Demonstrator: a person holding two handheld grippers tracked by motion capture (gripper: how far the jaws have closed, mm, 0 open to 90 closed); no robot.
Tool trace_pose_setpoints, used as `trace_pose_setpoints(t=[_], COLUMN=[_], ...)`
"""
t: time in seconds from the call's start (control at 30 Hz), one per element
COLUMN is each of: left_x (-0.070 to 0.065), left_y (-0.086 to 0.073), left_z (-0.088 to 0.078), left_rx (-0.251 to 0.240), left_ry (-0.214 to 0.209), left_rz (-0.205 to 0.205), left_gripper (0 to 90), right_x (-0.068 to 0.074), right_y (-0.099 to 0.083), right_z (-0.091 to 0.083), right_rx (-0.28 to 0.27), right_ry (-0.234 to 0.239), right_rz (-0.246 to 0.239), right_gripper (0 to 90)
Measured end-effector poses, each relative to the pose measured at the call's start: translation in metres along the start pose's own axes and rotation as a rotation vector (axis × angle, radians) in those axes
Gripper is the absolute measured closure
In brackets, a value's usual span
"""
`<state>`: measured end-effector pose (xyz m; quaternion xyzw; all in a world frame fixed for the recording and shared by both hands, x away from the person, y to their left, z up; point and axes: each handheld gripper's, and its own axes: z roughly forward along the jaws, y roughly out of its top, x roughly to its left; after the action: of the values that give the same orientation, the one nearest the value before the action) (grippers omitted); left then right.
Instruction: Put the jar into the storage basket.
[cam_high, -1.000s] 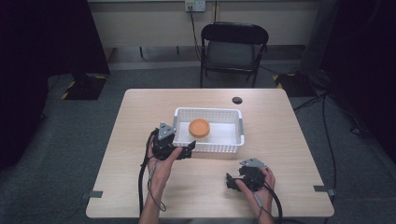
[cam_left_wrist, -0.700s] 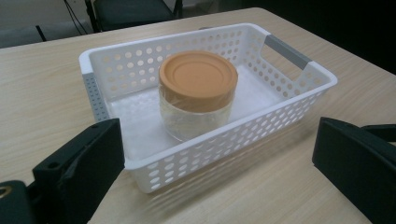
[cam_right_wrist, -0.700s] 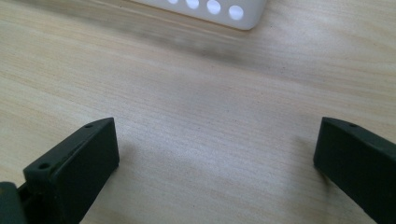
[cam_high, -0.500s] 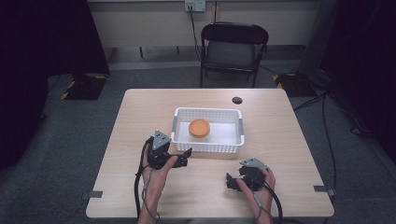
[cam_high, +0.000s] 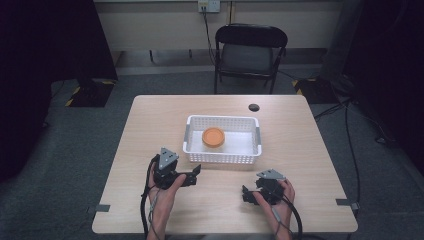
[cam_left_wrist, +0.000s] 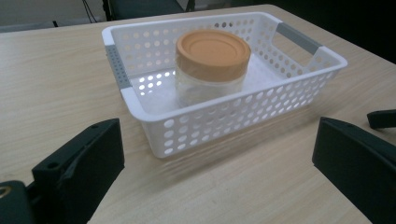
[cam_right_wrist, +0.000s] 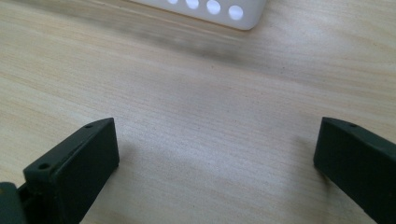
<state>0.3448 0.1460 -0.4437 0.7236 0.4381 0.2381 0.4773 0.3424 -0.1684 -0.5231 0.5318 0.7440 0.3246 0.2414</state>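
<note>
1. A jar (cam_left_wrist: 211, 70) with an orange lid (cam_left_wrist: 213, 48) stands upright inside a white basket (cam_left_wrist: 140, 107) at mid-surface, set toward the basket's left half as the high view has it and clear of the perforated walls

2. The left claw (cam_high: 192, 175) sits just off the basket's near-left corner, jaws spread wide and empty, aimed at the jar across the near wall; the left gripper view frames jar and basket squarely between them

3. The step in hand looks to be a reach for the jar. To do it well, the left claw should likely rise above the rim before going in, since the wall stands between jaws and jar

4. The jaws look wide enough to span the jar; closing on the clear body just under the lid would probably hold better than pinching the lid, which may only be resting or loosely screwed

5. A straight lift seems wise, as any drag could catch the wall and pull the light basket along

6. The right claw (cam_high: 248, 195) rests low near the surface's (cam_high: 150, 130) front edge, well apart from the basket, jaws released and empty over bare wood; it could steady a grey handle (cam_left_wrist: 296, 38) if the basket slides

7. A small black disc (cam_high: 254, 107) lies by the far edge, and a chair (cam_high: 250, 50) stands beyond
</note>
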Motion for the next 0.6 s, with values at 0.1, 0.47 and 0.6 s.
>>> trace_pose_setpoints(t=[0.1,0.47,0.6], left_x=[0.001,0.003,0.005], left_y=[-0.005,-0.022,-0.029], left_z=[-0.001,0.003,0.008], left_rx=[-0.002,0.011,0.046], left_ry=[-0.001,-0.003,0.012], left_rz=[-0.005,-0.011,-0.007], left_gripper=[2.0,1.7,1.7], right_x=[0.0,0.0,0.0], right_y=[0.0,0.0,0.0], right_z=[0.0,0.0,0.0], right_rx=[0.0,0.0,0.0], right_ry=[0.0,0.0,0.0], right_rz=[0.0,0.0,0.001], right_gripper=[0.0,0.0,0.0])
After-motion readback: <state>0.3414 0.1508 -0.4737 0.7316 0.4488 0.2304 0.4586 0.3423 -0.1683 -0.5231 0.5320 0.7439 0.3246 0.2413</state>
